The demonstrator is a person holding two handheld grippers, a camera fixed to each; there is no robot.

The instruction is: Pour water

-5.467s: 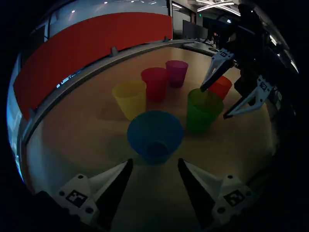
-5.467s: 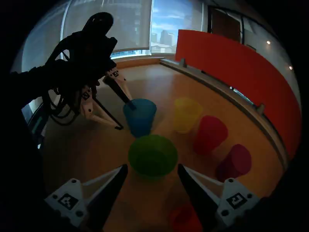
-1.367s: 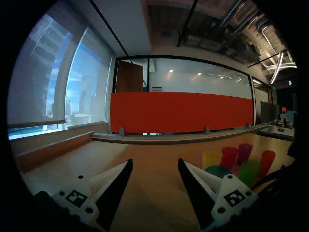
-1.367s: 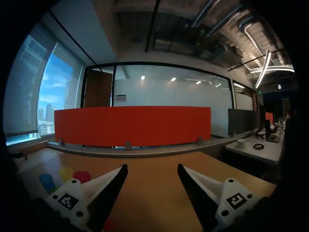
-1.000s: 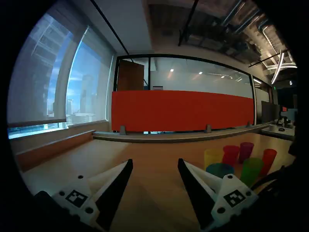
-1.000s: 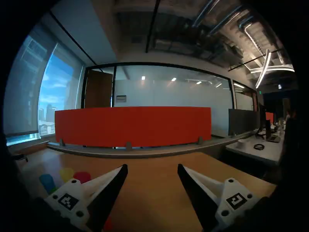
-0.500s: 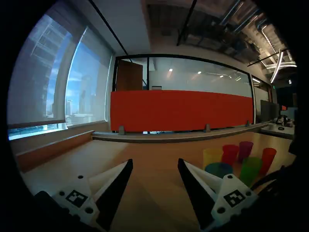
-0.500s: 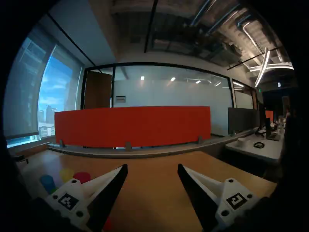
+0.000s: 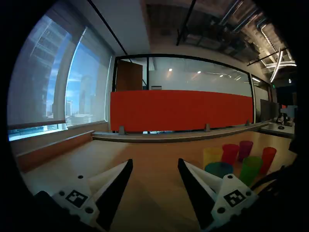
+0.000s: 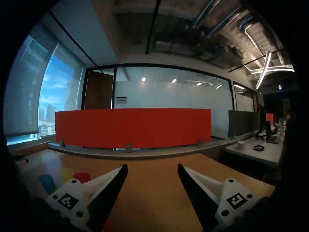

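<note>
Several coloured plastic cups stand in a cluster on the wooden table (image 9: 154, 154), at the right in the left gripper view: yellow cup (image 9: 212, 155), red cup (image 9: 230, 152), purple cup (image 9: 246, 149), orange-red cup (image 9: 268, 157), green cup (image 9: 250, 169) and blue cup (image 9: 219, 169). My left gripper (image 9: 154, 164) is open and empty, level with the table, left of the cups. In the right gripper view a blue cup (image 10: 47, 182), a yellow cup (image 10: 66, 174) and a red cup (image 10: 82, 177) show low at the left. My right gripper (image 10: 151, 167) is open and empty.
A long red partition (image 9: 179, 110) runs along the table's far edge, seen again as the red partition (image 10: 133, 127). Large windows (image 9: 46, 89) stand at the left. A second desk (image 10: 257, 149) with small items is at the right.
Both grippers have lifted away from the cups, which they faced from above 5.5 s ago, and now point level across the table. Over the last second almost nothing has moved.
</note>
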